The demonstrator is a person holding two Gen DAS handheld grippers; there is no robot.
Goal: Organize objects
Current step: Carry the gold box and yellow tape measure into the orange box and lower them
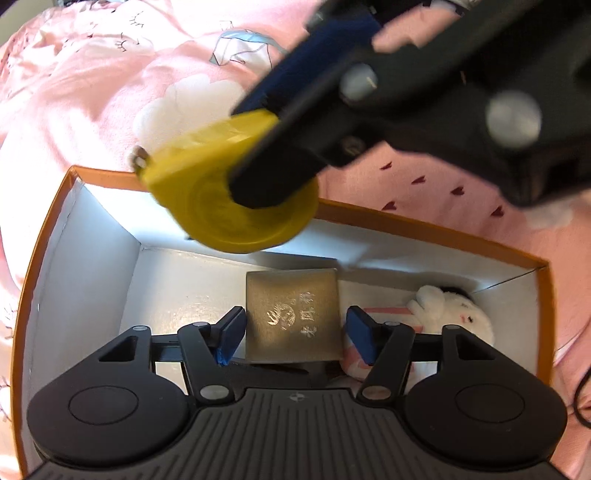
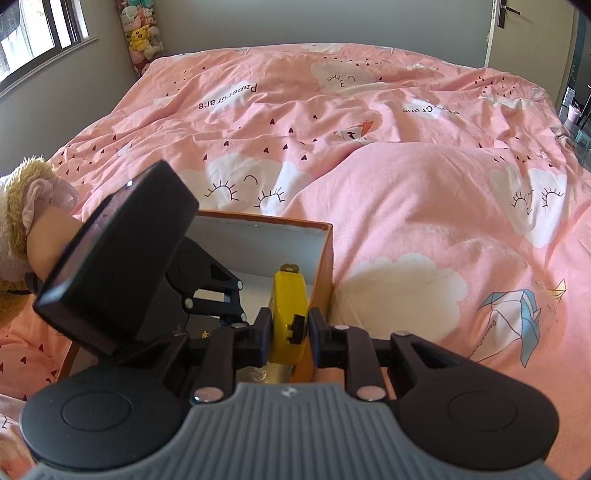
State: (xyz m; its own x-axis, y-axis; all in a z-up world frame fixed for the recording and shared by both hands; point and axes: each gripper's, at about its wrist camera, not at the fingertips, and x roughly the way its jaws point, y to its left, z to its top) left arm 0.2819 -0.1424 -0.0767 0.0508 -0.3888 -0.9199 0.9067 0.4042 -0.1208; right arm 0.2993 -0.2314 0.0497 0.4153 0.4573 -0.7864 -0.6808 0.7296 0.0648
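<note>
An orange box (image 1: pixel 424 229) with white inner walls lies open on the bed. On its floor rests a flat gold case (image 1: pixel 291 314) with stamped characters, and a white and pink plush bunny (image 1: pixel 454 310) fills the right end. My left gripper (image 1: pixel 297 332) reaches down into the box. Its blue pads stand on either side of the gold case with a small gap on each side, so it is open. My right gripper (image 2: pixel 290 332) is shut on a yellow tape measure (image 2: pixel 290 299). It holds the tape measure (image 1: pixel 229 192) just above the box's far left corner.
The box sits on a rumpled pink duvet (image 2: pixel 406 184) printed with clouds and paper cranes. A hand in a fuzzy sleeve (image 2: pixel 22 221) holds the left gripper. Plush toys (image 2: pixel 142 33) are stacked in the far corner beside a window. A black cable (image 1: pixel 580 402) lies right of the box.
</note>
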